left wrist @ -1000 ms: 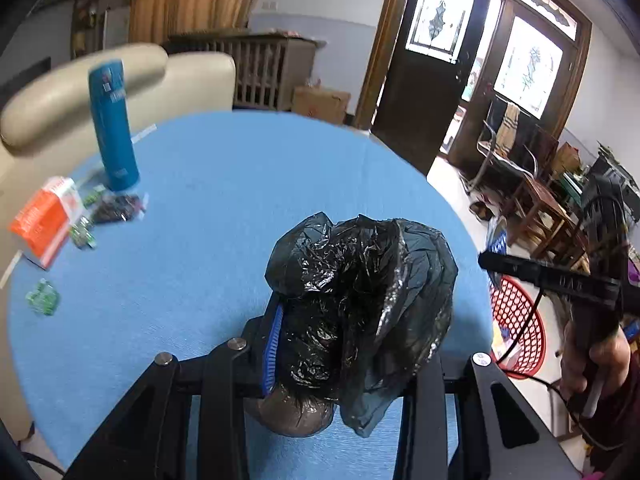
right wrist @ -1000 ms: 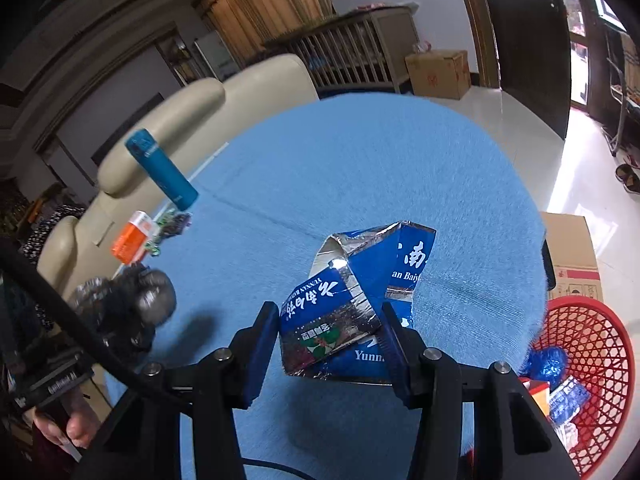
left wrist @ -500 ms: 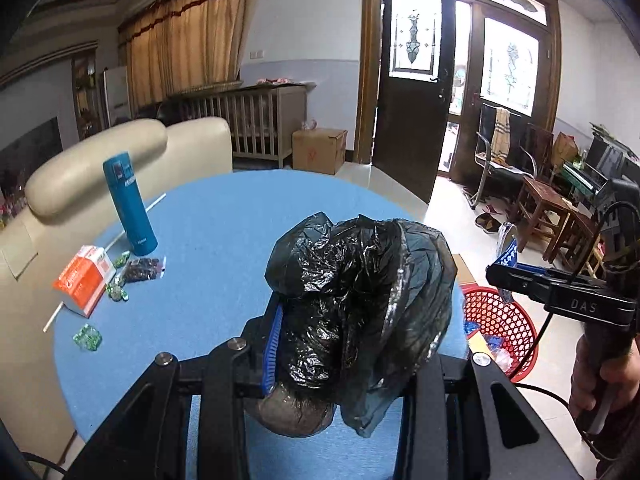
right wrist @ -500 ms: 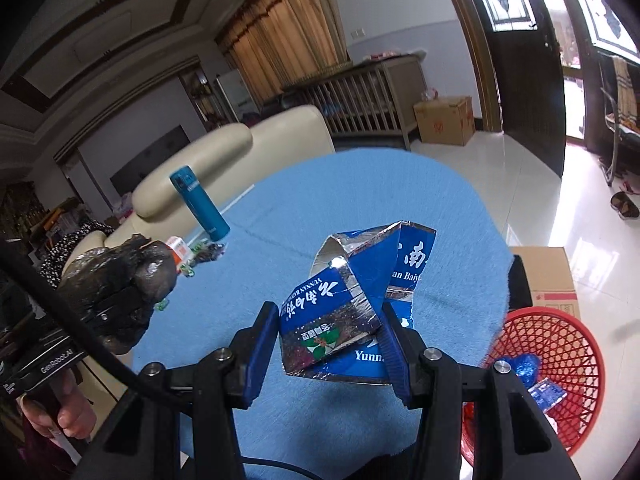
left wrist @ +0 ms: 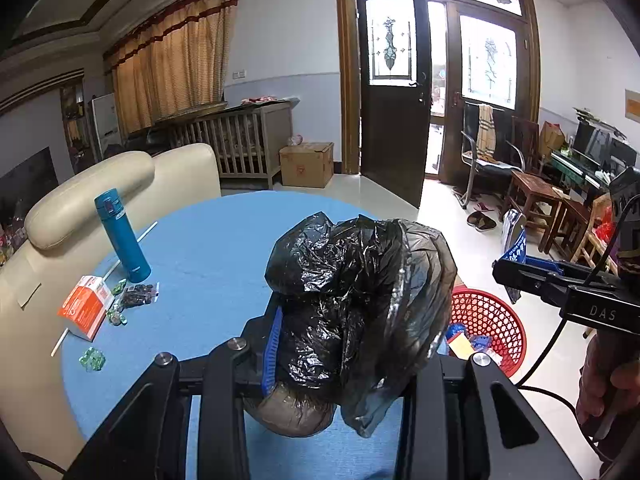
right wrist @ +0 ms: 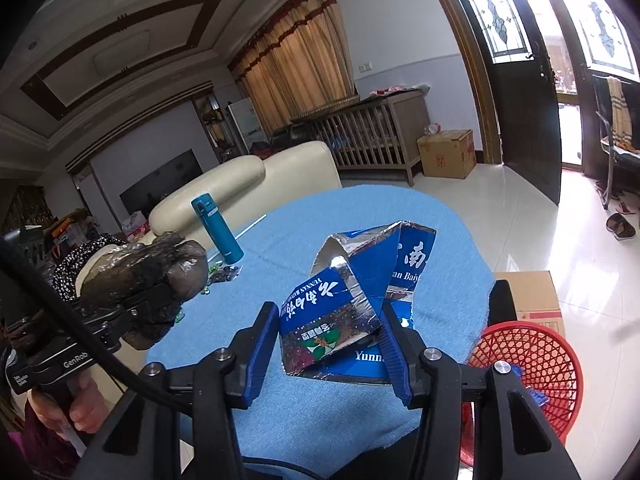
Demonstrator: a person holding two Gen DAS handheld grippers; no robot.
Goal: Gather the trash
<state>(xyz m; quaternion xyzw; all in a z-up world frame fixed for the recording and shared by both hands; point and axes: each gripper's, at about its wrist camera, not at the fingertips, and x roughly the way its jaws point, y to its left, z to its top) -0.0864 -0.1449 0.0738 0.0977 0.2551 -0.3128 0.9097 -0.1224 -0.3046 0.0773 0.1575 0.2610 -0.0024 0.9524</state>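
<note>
My left gripper (left wrist: 348, 344) clamps a crumpled black plastic bag (left wrist: 360, 296) above the round blue-clothed desk (left wrist: 208, 248); my right gripper (right wrist: 330, 344) pinches a torn blue foil-lined carton (right wrist: 352, 292), beside the red mesh plastic basket (right wrist: 536, 364) on the floor

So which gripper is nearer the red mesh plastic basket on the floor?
Right. The right gripper, clamping the blue foil carton, hangs near the red mesh plastic basket. The left gripper, holding the black plastic bag, sits farther back over the blue table.
</note>
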